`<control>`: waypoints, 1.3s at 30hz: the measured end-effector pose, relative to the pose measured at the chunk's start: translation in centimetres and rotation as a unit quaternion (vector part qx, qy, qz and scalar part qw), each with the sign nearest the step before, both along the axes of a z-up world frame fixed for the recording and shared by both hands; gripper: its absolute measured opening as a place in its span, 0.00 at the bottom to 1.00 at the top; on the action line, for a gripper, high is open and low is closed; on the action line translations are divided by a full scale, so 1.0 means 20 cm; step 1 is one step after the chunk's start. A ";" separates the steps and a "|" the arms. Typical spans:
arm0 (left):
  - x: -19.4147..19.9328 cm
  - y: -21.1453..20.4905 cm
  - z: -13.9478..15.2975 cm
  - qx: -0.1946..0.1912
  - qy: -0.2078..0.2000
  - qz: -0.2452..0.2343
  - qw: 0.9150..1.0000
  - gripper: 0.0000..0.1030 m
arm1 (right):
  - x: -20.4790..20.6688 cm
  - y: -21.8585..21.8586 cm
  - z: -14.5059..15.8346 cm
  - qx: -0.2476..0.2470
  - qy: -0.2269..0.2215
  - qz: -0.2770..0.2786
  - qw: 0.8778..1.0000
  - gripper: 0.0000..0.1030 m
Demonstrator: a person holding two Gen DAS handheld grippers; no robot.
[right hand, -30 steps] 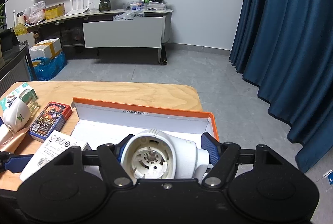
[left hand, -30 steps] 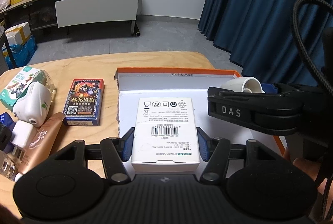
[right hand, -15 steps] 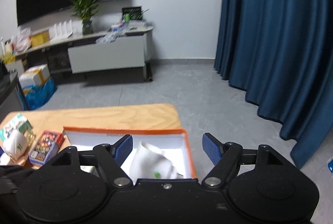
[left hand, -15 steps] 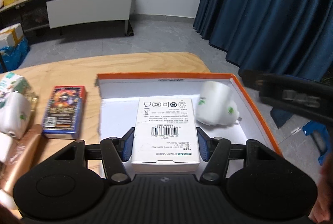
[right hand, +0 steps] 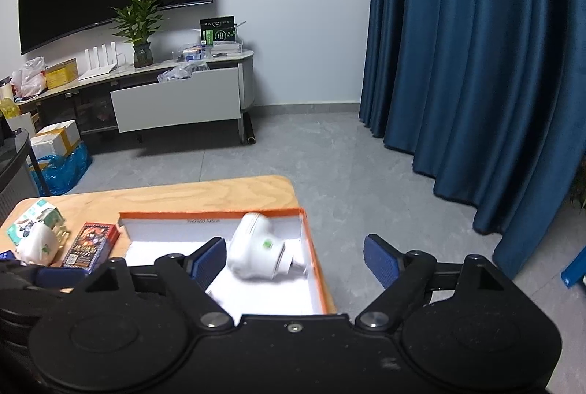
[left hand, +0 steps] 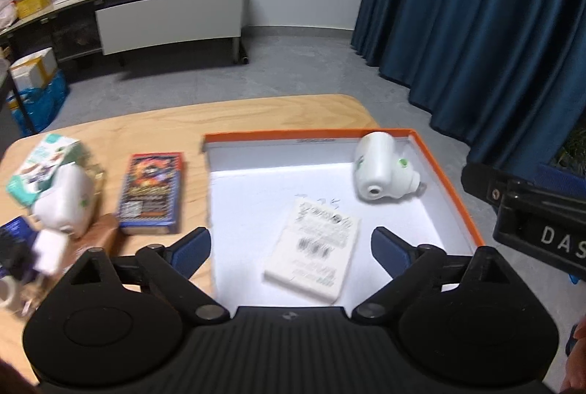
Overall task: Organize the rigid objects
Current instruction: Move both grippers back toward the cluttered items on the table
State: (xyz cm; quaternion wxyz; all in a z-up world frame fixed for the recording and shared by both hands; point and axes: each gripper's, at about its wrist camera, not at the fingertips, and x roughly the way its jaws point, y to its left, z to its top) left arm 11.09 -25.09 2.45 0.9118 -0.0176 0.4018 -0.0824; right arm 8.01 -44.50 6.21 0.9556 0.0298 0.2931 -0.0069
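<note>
Both your tongs gape apart, holding nothing: left tongs [left hand: 291, 247], right tongs [right hand: 293, 256]. The white adapter box [left hand: 314, 245] lies flat mid-frame inside the orange-rimmed tray [left hand: 445, 181]; the white plug-in device [left hand: 382, 170] sits in its upper-right corner. Card box [left hand: 152, 192] waits on the counter [left hand: 110, 134], likely next.

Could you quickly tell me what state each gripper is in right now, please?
Left gripper: open, holding nothing; the white adapter box lies in the orange tray.
Right gripper: open, holding nothing; the white device lies in the tray.
</note>
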 end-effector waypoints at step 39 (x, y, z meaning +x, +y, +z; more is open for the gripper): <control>-0.49 0.76 0.02 -0.002 -0.006 0.094 0.996 0.96 | -0.30 0.65 -0.04 -0.016 0.043 0.119 0.992 0.97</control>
